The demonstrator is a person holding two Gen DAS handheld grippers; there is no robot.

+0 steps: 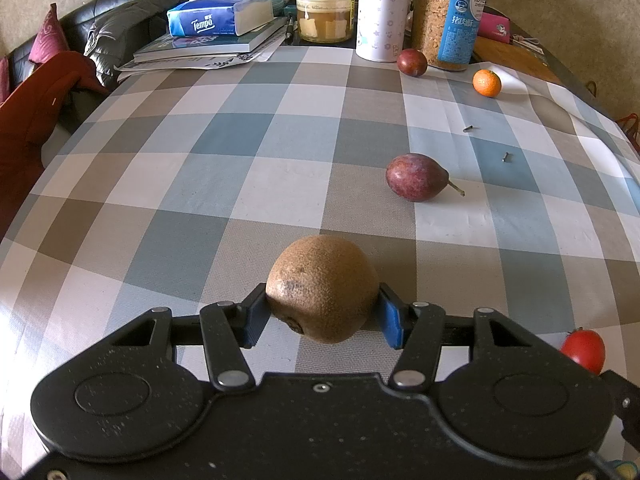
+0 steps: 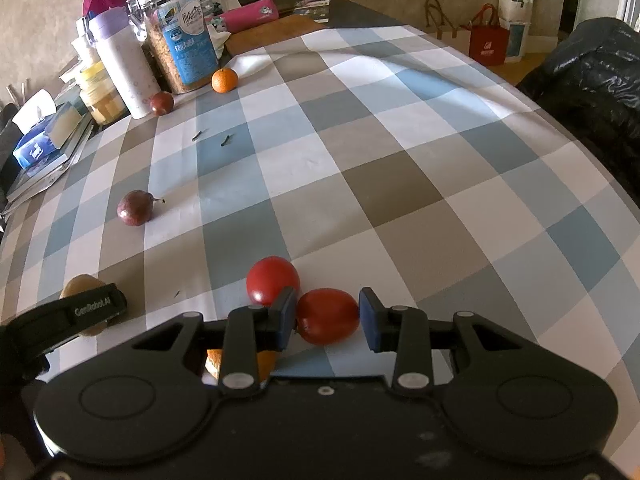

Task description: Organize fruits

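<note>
Kiwi [image 1: 322, 288]: clamped in left tool [image 1: 322, 312].
Tomato [image 2: 327, 316]: right tool [image 2: 327, 318] apart around it.
Next: withdraw clear, likely.

Brown fuzzy kiwi [image 1: 322, 288] sits on the checked cloth, pinched at both sides by blue pads. Two red tomatoes touch each other: the oval one [image 2: 327, 316] lies on its side between pads, touching the left pad with a gap at the right one; the round one [image 2: 273, 280] is just behind it. Purple passion fruit with a stem [image 1: 416, 177] lies mid-table. Far back: a darker passion fruit [image 1: 412, 62] and a small orange [image 1: 487, 83], near each other. Another orange fruit [image 2: 264, 362], partly hidden, lies close to the tomatoes.
</note>
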